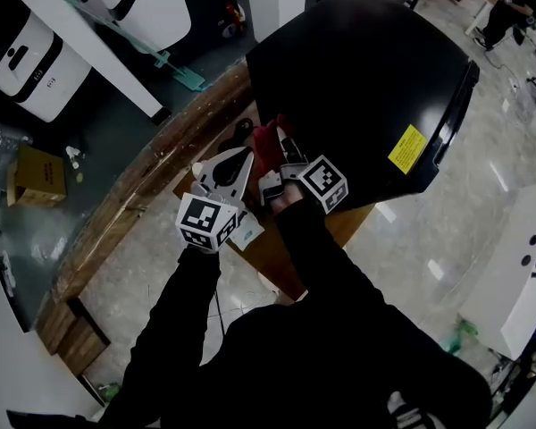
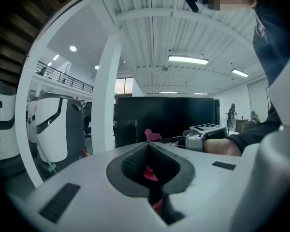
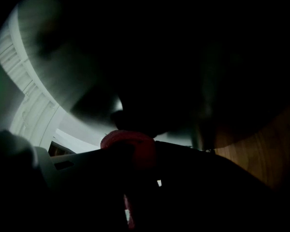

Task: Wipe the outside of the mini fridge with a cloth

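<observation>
Right gripper (image 1: 281, 155) with red cloth (image 1: 264, 148) against black mini fridge (image 1: 366, 79)

I wear long black sleeves (image 1: 183, 320) and a black top. My left gripper (image 1: 241, 157) and right gripper (image 1: 281, 150) are white-shelled, each carrying a cube of black-and-white square markers.

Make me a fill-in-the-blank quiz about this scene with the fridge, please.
1. The right gripper is shut on a crumpled ___ cloth.
2. The boxy black mini fridge stands on a table made of ___.
3. The rectangular sticker on the fridge is coloured ___.

Missing words: red; wood; yellow.
</observation>
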`<state>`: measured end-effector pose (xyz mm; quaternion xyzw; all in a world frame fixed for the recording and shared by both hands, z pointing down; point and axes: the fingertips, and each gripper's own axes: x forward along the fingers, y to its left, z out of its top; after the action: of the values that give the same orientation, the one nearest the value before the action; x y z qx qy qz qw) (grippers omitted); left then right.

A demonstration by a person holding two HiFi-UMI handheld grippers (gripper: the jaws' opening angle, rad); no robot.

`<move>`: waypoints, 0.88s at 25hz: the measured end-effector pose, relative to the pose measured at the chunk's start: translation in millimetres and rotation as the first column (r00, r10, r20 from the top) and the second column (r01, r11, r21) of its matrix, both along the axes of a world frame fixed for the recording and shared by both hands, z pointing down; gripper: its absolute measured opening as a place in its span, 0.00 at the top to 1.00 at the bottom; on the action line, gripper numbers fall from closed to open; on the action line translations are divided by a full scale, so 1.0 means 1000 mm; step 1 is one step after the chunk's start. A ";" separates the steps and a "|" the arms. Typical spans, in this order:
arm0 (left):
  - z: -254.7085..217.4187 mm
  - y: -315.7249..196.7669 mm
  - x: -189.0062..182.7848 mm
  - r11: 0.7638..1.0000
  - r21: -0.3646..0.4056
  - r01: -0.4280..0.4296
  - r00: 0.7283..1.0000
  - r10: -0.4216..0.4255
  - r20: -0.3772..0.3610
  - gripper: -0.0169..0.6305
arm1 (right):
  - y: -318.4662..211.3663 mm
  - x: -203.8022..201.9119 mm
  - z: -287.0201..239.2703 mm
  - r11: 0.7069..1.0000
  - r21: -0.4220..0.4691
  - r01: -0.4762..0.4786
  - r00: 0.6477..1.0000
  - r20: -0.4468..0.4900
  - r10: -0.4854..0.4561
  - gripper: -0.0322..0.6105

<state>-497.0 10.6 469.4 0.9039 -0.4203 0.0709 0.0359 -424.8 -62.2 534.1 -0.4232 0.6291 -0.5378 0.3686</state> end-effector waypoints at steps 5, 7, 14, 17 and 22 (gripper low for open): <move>0.065 -0.016 0.003 0.995 -0.103 0.007 1.000 -0.004 0.027 0.96 | -0.006 -0.003 0.068 0.996 -0.090 0.017 0.999 -0.039 -0.020 0.74; 0.093 -0.022 0.004 0.989 -0.147 0.013 0.999 -0.006 0.046 0.96 | -0.008 -0.003 0.098 0.991 -0.135 0.022 0.998 -0.048 -0.029 0.74; 0.173 -0.033 0.009 0.956 -0.293 0.034 0.996 -0.009 0.086 0.96 | -0.009 -0.002 0.182 0.962 -0.270 0.031 0.994 -0.090 -0.057 0.74; 0.202 -0.038 0.010 0.935 -0.350 0.049 0.995 -0.015 0.099 0.96 | -0.010 -0.002 0.212 0.947 -0.321 0.031 0.993 -0.099 -0.066 0.74; 0.247 -0.037 0.015 0.904 -0.422 0.067 0.993 -0.021 0.113 0.96 | -0.008 -0.001 0.266 0.919 -0.394 0.022 0.995 -0.079 -0.058 0.74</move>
<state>-481.7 -26.2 716.1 0.8596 -0.4162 0.2076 0.2114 -425.9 -69.8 800.3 -0.4989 0.5330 -0.6410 0.2370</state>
